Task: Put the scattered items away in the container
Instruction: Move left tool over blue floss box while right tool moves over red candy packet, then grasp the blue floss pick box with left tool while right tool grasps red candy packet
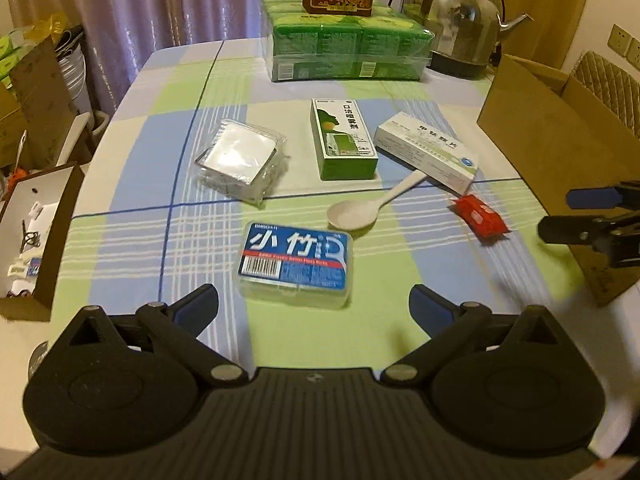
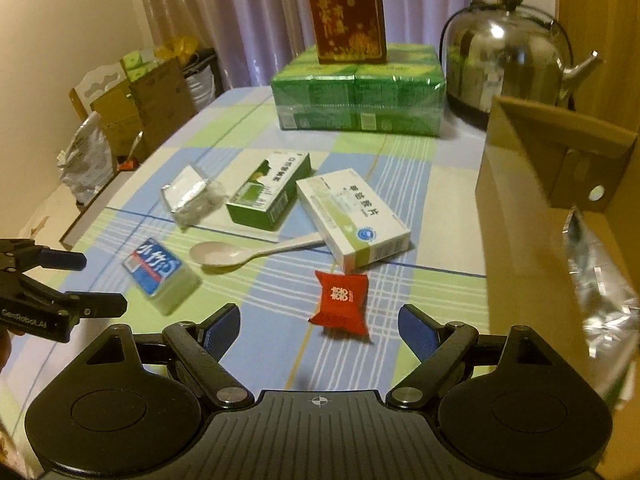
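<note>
On the checked tablecloth: your left gripper spread before the blue floss case; your right gripper spread around the red sachet (cardboard box near, at right). Risk: the slack sachet may slide from the pads and drop.

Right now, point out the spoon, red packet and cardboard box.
white spoon [image 2: 224, 254], right wrist view, bowl.
red packet [image 2: 340, 300], right wrist view, centre of wrapper.
cardboard box [image 1: 532, 136], left wrist view, near side wall.

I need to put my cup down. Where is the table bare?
Bare cloth lies between the foil pack and the green packs, and left of the blue box. Around the spoon it is crowded.
</note>
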Motion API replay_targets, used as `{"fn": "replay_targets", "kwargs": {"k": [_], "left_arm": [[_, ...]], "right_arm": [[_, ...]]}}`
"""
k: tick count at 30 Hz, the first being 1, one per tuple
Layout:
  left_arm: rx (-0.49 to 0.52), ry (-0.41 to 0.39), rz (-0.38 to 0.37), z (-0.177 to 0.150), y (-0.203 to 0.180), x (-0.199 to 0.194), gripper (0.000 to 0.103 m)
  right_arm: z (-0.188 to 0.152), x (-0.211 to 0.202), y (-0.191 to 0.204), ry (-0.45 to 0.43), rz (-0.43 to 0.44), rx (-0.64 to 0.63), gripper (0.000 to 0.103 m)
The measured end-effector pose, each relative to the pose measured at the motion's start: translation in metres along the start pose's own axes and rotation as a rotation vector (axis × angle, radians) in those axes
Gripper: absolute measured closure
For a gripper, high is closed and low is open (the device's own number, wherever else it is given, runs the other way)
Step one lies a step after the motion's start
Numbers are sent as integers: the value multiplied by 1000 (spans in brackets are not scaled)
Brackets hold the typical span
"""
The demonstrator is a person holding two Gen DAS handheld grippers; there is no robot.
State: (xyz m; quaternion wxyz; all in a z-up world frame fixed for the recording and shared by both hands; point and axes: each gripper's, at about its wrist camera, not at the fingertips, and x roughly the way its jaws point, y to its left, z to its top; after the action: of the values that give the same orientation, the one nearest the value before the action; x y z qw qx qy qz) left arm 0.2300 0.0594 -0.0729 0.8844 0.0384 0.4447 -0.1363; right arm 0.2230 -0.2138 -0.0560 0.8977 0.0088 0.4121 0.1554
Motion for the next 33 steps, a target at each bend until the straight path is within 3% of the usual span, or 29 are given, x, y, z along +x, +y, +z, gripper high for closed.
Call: {"fn": "replay_targets", "kwargs": {"k": [10,18,25,30,33], "left_arm": [[1,-12,-28,9,11,35,3],[52,11,-33,12,12,51,4],[107,21,-20,10,6,58,17],[121,32,-3,11,4,62,18],[112,40,7,11,4,66,18]], "right_arm": [[10,49,-18,70,15,50,22],[8,66,-20,106,1,39,32],[5,73,-20,118,-2,41,38],[4,73,-23,109,-2,61,41],[5,72,-24,104,-9,60,50]]}}
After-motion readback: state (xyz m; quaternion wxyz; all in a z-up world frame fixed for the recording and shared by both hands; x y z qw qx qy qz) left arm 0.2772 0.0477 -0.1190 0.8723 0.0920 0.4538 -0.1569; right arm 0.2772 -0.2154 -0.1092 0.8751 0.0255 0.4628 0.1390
